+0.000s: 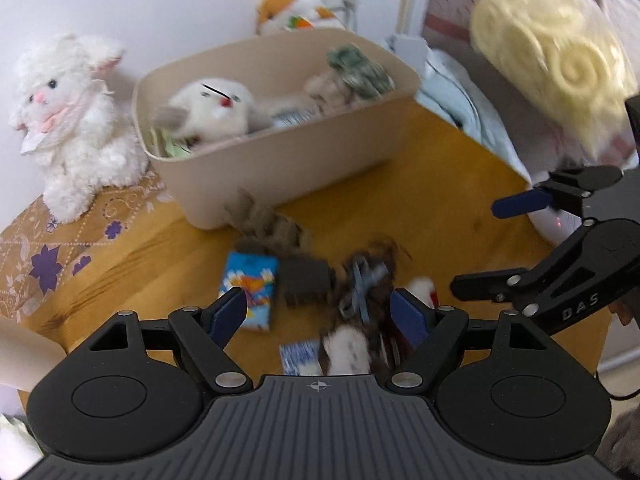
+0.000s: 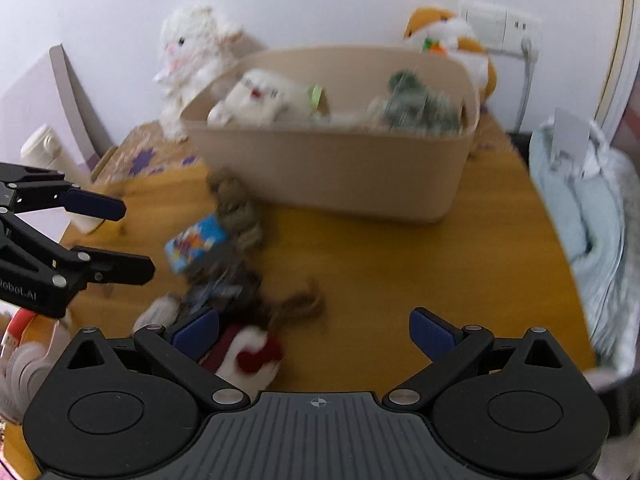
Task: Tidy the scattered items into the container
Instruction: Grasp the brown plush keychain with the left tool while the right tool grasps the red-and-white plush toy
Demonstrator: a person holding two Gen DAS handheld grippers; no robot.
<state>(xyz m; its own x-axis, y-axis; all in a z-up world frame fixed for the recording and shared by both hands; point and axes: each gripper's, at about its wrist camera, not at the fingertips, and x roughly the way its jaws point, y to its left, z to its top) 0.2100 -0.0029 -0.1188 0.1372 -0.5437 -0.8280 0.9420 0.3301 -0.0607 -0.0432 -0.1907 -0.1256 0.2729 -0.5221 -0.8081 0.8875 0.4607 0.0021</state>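
Hovering over the leftover pile, both grippers stand open and empty — left gripper point(image 1: 320, 316) has a dark furry toy with a blue bow point(image 1: 366, 288) just below and between its spread fingers, nothing pinched. Right gripper point(image 2: 314, 334) is spread as wide as it goes, bare wooden table point(image 2: 400, 264) under its gap; a white-and-red plush point(image 2: 250, 356) lies against its left finger. Colourful small pack point(image 1: 250, 294) sits beside the left gripper's left finger, a brown tuft point(image 1: 264, 220) just ahead of it. Beige bin point(image 1: 280, 168) waits farther ahead of both, plush already inside, so the remaining clutter lies near for short carries. Motion blur hides fine contact. Likely next: pick from the pile.
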